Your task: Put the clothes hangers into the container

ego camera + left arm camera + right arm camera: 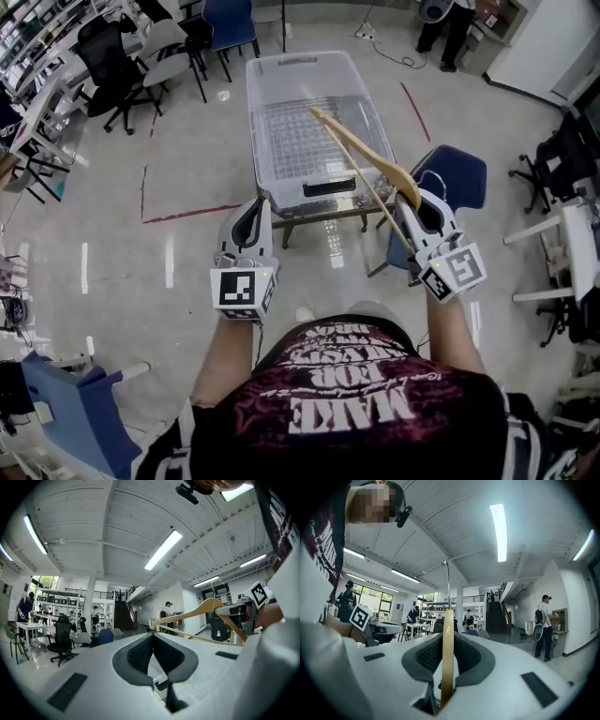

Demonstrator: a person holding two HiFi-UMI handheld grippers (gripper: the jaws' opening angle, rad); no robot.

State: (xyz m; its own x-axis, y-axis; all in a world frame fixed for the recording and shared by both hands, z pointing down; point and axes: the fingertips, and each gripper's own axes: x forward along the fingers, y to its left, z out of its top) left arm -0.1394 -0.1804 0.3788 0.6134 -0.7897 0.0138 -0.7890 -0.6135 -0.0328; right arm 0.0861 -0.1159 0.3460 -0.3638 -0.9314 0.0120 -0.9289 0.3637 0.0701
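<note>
Head view: hanger [361,155] over the bin [281,84].
Your right tool [417,199] pinches one arm; its far end could swing and catch on the bin. Left tool [260,204] pressed together, empty.

Wooden clothes hanger [389,171]: light-toned, with crossbar. It is clamped near one end in the right gripper [424,208] and tilted, with the far end over the container [255,131]. Container: clear rectangular plastic bin, upright, top open.

Open-plan office: desks [33,626], swivel chairs [117,66]
</note>
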